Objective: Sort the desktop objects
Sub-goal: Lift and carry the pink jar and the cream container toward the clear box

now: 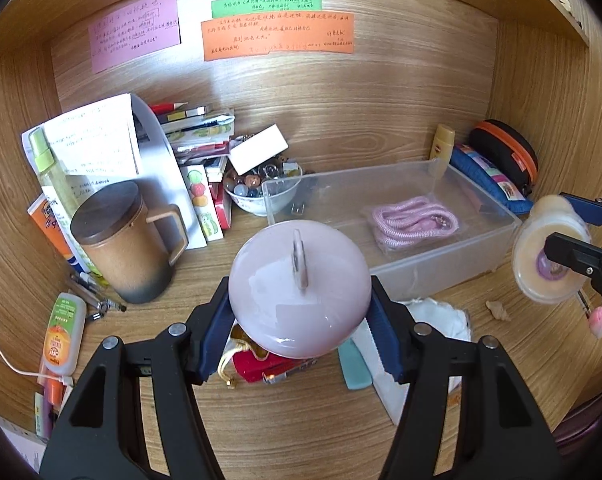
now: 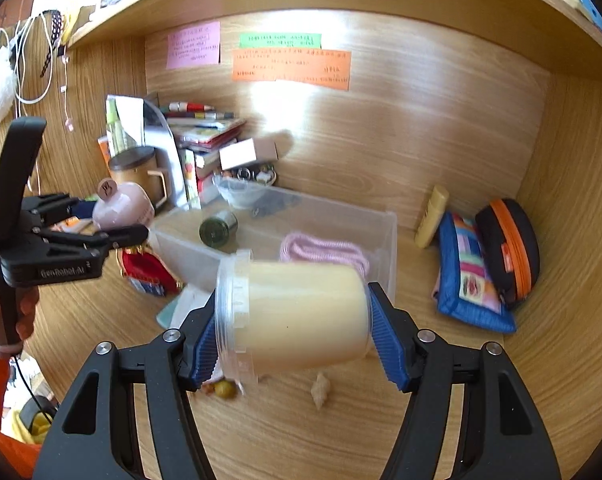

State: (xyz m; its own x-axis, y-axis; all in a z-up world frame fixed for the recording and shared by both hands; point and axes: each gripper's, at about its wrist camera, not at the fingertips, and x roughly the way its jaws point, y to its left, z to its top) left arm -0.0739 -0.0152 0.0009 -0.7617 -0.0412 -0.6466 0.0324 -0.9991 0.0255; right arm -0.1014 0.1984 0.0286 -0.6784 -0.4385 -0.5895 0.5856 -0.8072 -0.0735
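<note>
My left gripper (image 1: 301,320) is shut on a round pink apple-shaped box (image 1: 299,288) and holds it above the desk, in front of the clear plastic bin (image 1: 441,256). It also shows in the right wrist view (image 2: 121,206). My right gripper (image 2: 293,328) is shut on a cream jar with a clear lid (image 2: 297,316), held on its side above the desk near the bin's (image 2: 389,240) front right corner. In the left wrist view the jar (image 1: 549,252) is at the far right. A pink rope (image 1: 415,220) lies in the bin, and the right wrist view shows a small dark tin (image 2: 217,228) there too.
A brown lidded mug (image 1: 129,240), a stack of books (image 1: 197,140) and a bowl of beads (image 1: 261,188) stand at the back left. A blue pouch (image 2: 469,268), a black-orange case (image 2: 509,248) and a yellow tube (image 2: 431,216) lie at the right. A red pouch (image 1: 261,364), white cloth (image 1: 437,316) and shell (image 2: 321,394) lie on the desk.
</note>
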